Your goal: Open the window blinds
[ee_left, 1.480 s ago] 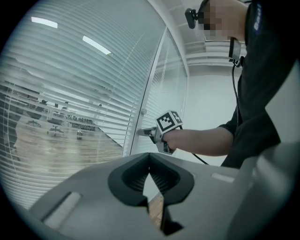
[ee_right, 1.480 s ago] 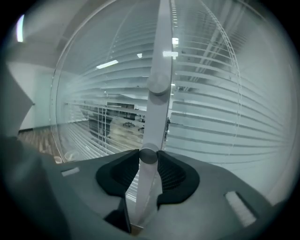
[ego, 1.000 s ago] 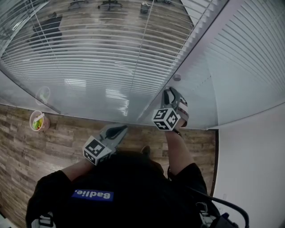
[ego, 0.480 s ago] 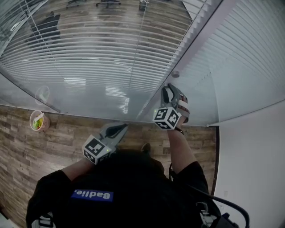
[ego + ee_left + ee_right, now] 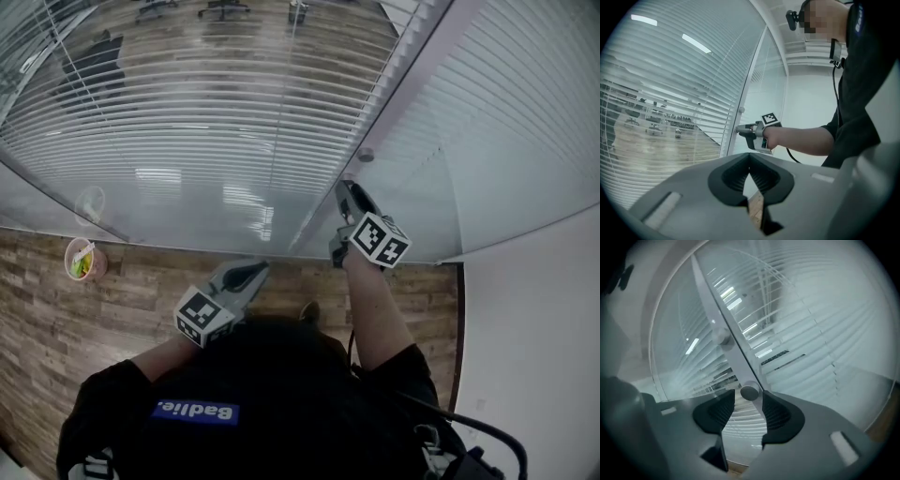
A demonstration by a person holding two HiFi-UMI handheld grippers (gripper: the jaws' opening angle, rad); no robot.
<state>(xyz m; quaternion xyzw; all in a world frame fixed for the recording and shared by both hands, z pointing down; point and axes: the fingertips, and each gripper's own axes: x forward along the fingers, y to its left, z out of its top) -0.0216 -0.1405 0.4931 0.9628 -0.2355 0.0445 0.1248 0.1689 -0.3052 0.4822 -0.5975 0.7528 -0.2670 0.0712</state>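
White slatted blinds hang behind glass on the left, and a second set on the right, with a pale frame post between them. My right gripper points at that post. Its jaws are opening around a small round knob that sits between the tips without being pinched. A second knob sits further up the post. My left gripper hangs back near my body, shut and empty. The left gripper view shows the right gripper at the post.
A cup with food stands on the wooden floor by the glass at the left. A white wall closes the right side. Office chairs show through the left slats.
My right gripper has rolled about its own line at the post, swinging its marker cube from the left of the hand to the right. The left gripper has not moved.
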